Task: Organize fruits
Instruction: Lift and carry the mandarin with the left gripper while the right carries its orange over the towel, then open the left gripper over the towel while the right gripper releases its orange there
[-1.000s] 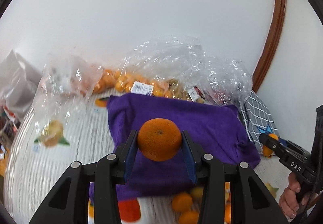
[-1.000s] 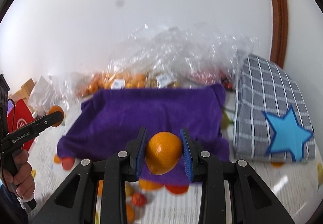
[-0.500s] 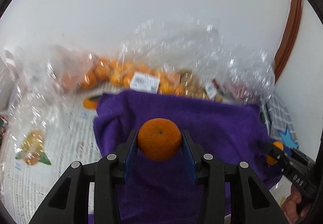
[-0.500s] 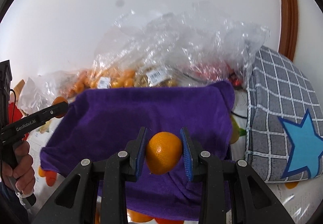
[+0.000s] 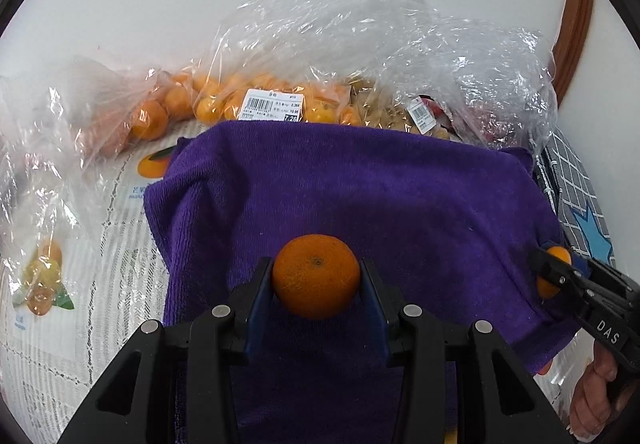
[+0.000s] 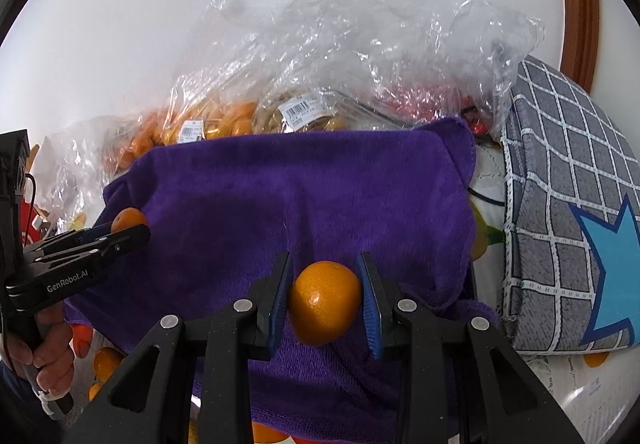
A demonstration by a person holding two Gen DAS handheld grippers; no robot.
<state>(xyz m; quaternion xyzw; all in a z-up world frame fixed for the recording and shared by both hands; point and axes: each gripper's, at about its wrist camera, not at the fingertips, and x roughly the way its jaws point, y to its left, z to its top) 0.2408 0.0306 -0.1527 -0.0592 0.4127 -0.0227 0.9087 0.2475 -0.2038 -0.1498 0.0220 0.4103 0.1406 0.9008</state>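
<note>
Both the left gripper and right gripper hover over the spread purple terry towel, fingers each clenched on a round orange mandarin; next likely calls for lowering and releasing.

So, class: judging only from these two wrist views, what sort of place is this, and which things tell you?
Probably a home, perhaps a table by a wall: clear shop bags of oranges with price labels, a purple towel on a fruit-print cloth, and a checked cushion. Each gripper holds an orange.

Matt, napped cloth on the purple towel; crinkled glossy plastic bags; dimpled orange peel
</note>
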